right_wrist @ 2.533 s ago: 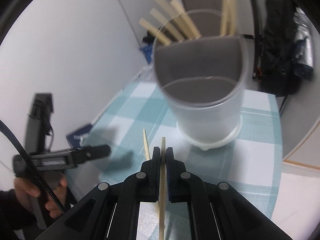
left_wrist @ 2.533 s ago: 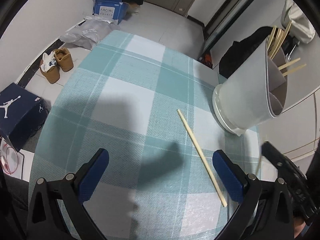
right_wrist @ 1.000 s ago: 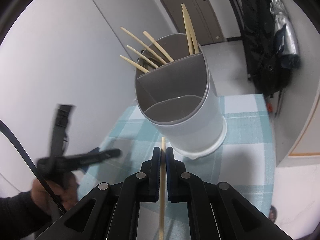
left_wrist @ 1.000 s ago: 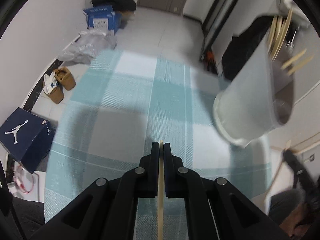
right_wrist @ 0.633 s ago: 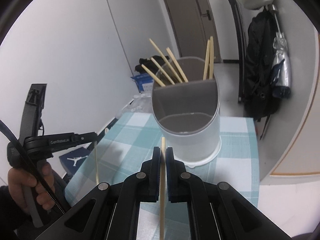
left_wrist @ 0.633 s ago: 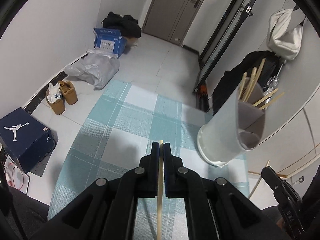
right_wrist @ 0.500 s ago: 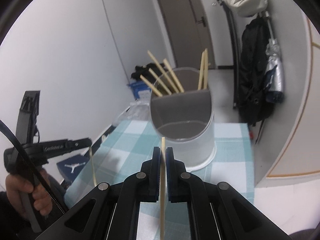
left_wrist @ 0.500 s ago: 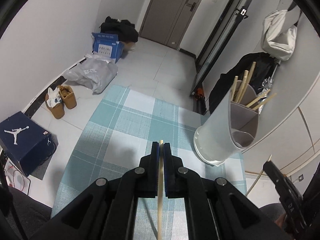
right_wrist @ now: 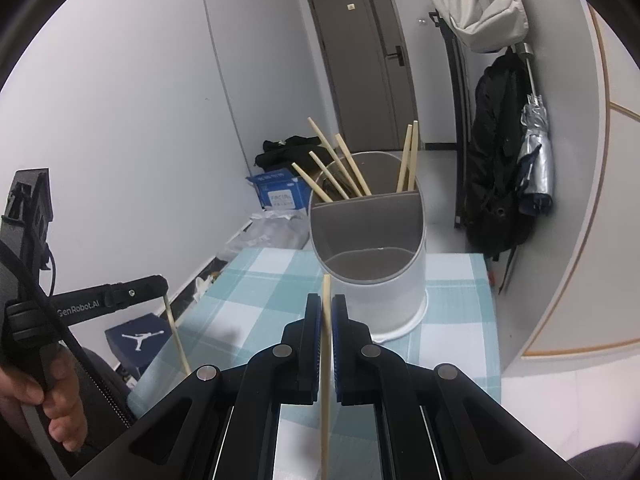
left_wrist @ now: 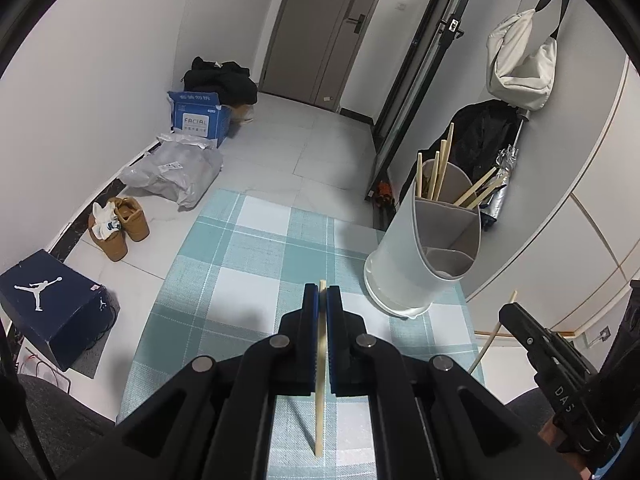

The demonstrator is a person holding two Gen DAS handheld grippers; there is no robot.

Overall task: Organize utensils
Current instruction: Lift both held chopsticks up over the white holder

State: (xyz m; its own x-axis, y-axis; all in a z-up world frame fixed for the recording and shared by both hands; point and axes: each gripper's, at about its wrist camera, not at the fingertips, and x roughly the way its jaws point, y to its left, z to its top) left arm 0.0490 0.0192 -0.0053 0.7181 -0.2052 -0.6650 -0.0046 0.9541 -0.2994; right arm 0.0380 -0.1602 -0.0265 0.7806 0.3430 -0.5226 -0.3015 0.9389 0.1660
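- Table (left_wrist: 224,292): covered with a woven cloth in teal-and-white check, flat; tiled floor around it.
- Utensil holder (right_wrist: 372,280): tall white cylinder of matte plastic, standing on the cloth at the far right side of the table. Grey inner walls divide it into compartments. The near compartment shows no sticks; the far one holds several pale wooden chopsticks (right_wrist: 340,164) leaning out at angles.
- Left gripper (left_wrist: 322,300): black arms, blue pads, jaws pressed together on a single pale wooden chopstick (left_wrist: 319,380). The stick runs lengthwise between the pads, its tip poking just past them, its other end hanging down toward the cloth. The gripper is held above the table, left of the holder and apart from it.
- Right gripper (right_wrist: 326,312): same build, jaws clamped on another chopstick (right_wrist: 325,360), slim, square-edged, light wood. Its tip rises just beyond the pads, lined up in front of the holder's near wall; not touching it.
- From the right wrist view the left gripper's stick hangs slanted below its jaws.
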